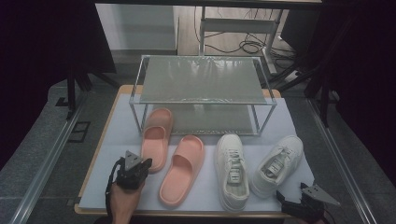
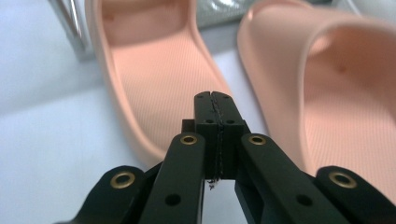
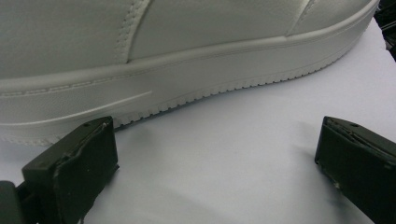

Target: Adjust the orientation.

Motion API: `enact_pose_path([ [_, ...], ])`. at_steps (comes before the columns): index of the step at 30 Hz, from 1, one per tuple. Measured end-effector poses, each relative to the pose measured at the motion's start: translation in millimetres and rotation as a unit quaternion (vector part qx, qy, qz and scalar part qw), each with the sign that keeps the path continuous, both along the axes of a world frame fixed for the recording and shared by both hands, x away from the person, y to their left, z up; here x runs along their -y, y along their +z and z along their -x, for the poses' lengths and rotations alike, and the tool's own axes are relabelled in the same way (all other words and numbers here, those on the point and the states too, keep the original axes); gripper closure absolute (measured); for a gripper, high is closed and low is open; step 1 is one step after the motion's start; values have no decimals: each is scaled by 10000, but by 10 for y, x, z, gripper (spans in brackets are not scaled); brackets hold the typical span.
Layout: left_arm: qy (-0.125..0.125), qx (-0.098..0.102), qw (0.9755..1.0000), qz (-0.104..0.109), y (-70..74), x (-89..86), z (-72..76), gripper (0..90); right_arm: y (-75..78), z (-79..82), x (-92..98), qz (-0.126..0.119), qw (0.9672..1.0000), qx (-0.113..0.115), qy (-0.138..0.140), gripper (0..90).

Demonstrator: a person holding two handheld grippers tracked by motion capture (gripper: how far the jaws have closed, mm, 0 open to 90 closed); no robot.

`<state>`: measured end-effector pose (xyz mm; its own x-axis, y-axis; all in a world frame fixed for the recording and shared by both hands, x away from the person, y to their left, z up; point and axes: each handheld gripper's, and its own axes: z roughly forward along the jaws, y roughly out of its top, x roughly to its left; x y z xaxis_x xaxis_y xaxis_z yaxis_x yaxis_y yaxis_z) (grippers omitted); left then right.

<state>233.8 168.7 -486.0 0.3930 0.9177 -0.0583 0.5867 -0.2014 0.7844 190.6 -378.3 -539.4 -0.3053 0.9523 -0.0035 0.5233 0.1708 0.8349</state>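
Observation:
Two pink slippers (image 1: 156, 137) (image 1: 182, 170) and two white sneakers (image 1: 232, 170) (image 1: 278, 163) lie in a row on a white mat (image 1: 116, 135). My left gripper (image 1: 145, 164), held in a hand, sits at the heel of the left slipper (image 2: 154, 70). The left gripper (image 2: 215, 100) has its jaws pressed together with nothing between them, and the other slipper (image 2: 336, 93) lies to its right. My right gripper (image 1: 286, 198) rests near the front right corner by the right sneaker. In its own view the right gripper (image 3: 215, 154) is open, empty, and faces a sneaker's sole (image 3: 163, 79).
A two-tier metal rack (image 1: 203, 79) stands behind the shoes at the back of the mat, and one rack leg (image 2: 70, 23) is close to the left slipper. The wooden table edge (image 1: 100, 135) borders the mat. Cables and stands lie on the floor beyond.

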Motion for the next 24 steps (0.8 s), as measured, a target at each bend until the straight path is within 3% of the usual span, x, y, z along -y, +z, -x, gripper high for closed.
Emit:
enact_pose_path([
  [5,-30,-114,9999,15,-87,-17,121,899,0,0,-1,-2,10000,-4,-2,0],
  [8,-54,-181,9998,-81,-166,10,167,900,0,1,-2,-8,10000,-11,-4,0],
  [24,54,-319,9991,-260,-292,-3,108,899,0,1,-2,-5,10000,-9,-1,0],
])
